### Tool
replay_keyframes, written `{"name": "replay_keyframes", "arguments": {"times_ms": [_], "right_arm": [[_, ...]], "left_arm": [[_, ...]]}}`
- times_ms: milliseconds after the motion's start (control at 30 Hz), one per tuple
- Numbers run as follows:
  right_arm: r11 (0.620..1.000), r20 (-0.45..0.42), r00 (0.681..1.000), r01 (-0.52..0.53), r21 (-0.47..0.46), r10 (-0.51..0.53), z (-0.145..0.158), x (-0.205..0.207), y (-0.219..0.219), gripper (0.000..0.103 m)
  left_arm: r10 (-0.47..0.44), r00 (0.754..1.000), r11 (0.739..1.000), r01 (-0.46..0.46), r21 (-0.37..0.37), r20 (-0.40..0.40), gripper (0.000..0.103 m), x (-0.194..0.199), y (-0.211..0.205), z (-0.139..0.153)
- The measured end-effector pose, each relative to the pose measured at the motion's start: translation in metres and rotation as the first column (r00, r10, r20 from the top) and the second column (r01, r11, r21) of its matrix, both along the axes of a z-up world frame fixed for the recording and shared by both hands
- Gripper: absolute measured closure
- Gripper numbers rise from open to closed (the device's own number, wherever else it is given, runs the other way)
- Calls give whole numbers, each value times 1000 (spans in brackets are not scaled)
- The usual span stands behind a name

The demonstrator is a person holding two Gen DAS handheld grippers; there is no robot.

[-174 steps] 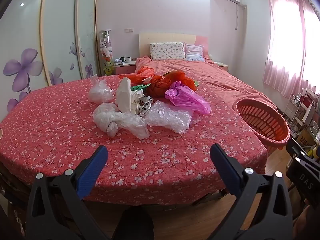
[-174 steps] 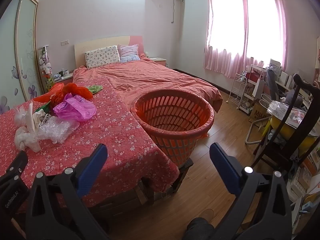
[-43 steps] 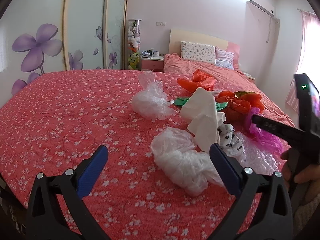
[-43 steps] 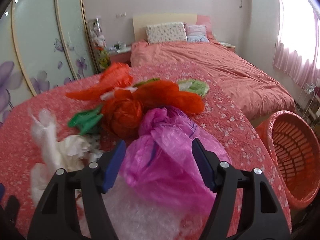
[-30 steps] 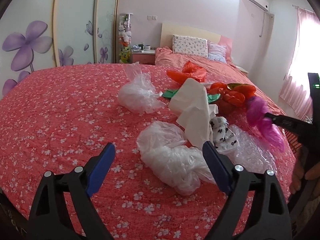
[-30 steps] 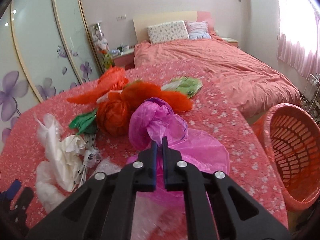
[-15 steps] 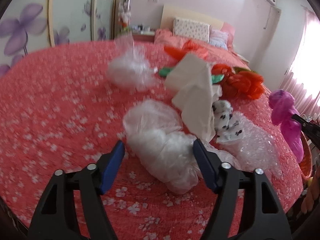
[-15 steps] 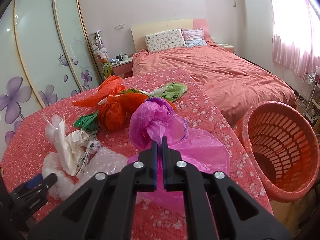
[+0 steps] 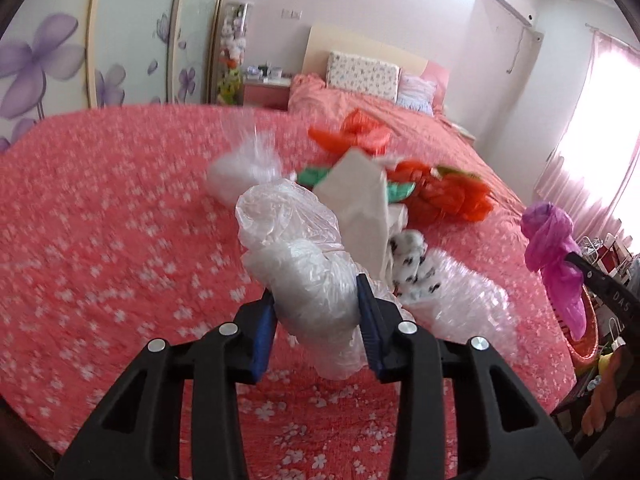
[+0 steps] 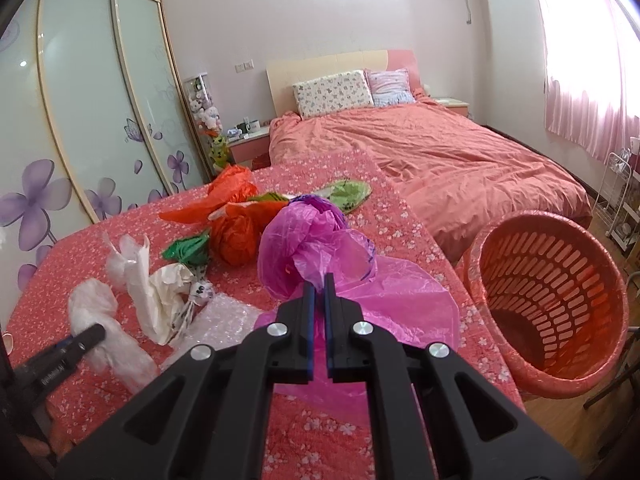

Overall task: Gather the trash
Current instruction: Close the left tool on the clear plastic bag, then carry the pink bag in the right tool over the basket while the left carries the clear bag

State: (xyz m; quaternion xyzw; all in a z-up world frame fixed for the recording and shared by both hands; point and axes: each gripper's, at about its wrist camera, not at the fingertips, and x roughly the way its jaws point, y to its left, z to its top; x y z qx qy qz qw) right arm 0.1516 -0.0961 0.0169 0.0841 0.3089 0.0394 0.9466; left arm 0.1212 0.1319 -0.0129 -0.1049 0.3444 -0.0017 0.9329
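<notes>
My left gripper point(image 9: 318, 300) is shut on a crumpled clear plastic bag point(image 9: 296, 256) on the red floral table cover point(image 9: 100, 240). My right gripper point(image 10: 319, 280) is shut on a pink plastic bag point(image 10: 320, 248) and holds it above the table; the bag also shows at the right of the left wrist view point(image 9: 554, 248). More trash lies on the cover: white paper point(image 9: 360, 208), bubble wrap point(image 9: 456, 300), orange bags point(image 10: 236, 236), a green bag point(image 10: 188, 250), another clear bag point(image 9: 244, 172). An orange slotted basket point(image 10: 548, 288) stands at the table's right edge.
A bed point(image 10: 432, 152) with pink bedding lies behind the table. Sliding wardrobe doors point(image 10: 92, 112) with purple flowers line the left wall. A wire rack point(image 10: 620, 208) stands by the pink curtain on the right. Wooden floor shows beside the basket.
My left gripper has moved forward and closed on the clear plastic bag. My right gripper has pulled back and up with the pink bag, toward the basket side.
</notes>
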Motion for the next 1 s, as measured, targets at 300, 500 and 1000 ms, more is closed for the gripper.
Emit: {"name": "replay_keyframes", "arguments": {"times_ms": [300, 500, 1000], "right_arm": [[999, 51, 998, 23, 24, -24, 18, -23, -23, 98], [996, 77, 994, 73, 40, -76, 24, -37, -49, 98], [971, 116, 965, 228, 73, -235, 25, -59, -130, 98]], "left_arm": [[-58, 993, 997, 53, 56, 101, 65, 0, -27, 46], [-150, 979, 987, 139, 83, 136, 65, 9, -70, 58], [-373, 918, 927, 362, 96, 134, 65, 40, -170, 46]]}}
